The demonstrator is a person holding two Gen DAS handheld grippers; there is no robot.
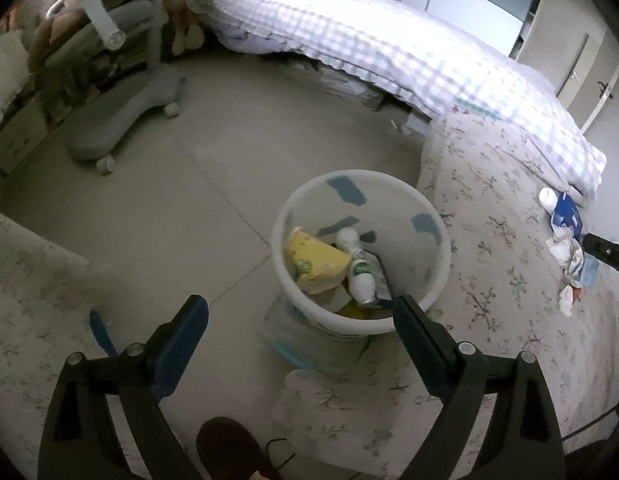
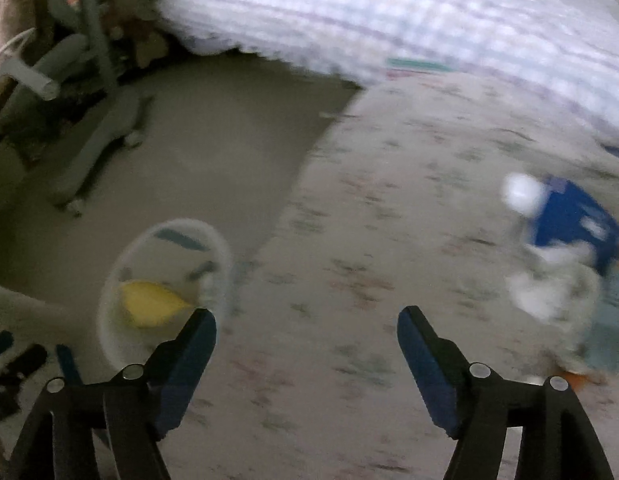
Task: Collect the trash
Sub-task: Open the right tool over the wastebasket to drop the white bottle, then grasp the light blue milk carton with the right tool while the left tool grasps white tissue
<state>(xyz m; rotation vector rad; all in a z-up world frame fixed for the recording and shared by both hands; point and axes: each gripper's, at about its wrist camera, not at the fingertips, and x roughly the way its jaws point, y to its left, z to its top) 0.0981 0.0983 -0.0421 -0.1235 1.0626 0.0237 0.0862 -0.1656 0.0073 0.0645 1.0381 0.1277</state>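
Note:
A white trash bin (image 1: 425, 280) stands on the floor at the edge of a floral rug. It holds a yellow packet (image 1: 313, 260), a white bottle (image 1: 359, 270) and other scraps. My left gripper (image 1: 301, 312) is open and empty just above the bin's near side. A pile of trash lies on the rug at the right: a white bottle (image 1: 548, 197), a blue carton (image 1: 567, 212) and crumpled paper (image 1: 565, 250). In the blurred right wrist view my right gripper (image 2: 307, 322) is open and empty over the rug, left of the blue carton (image 2: 573, 220) and paper (image 2: 545, 292); the bin (image 2: 109, 320) is at lower left.
A bed with a checked cover (image 1: 389, 40) runs along the back and right. A grey wheeled chair base (image 1: 121, 120) stands at the back left. The floral rug (image 1: 489, 168) covers the right floor. A dark shoe (image 1: 233, 448) is at the bottom edge.

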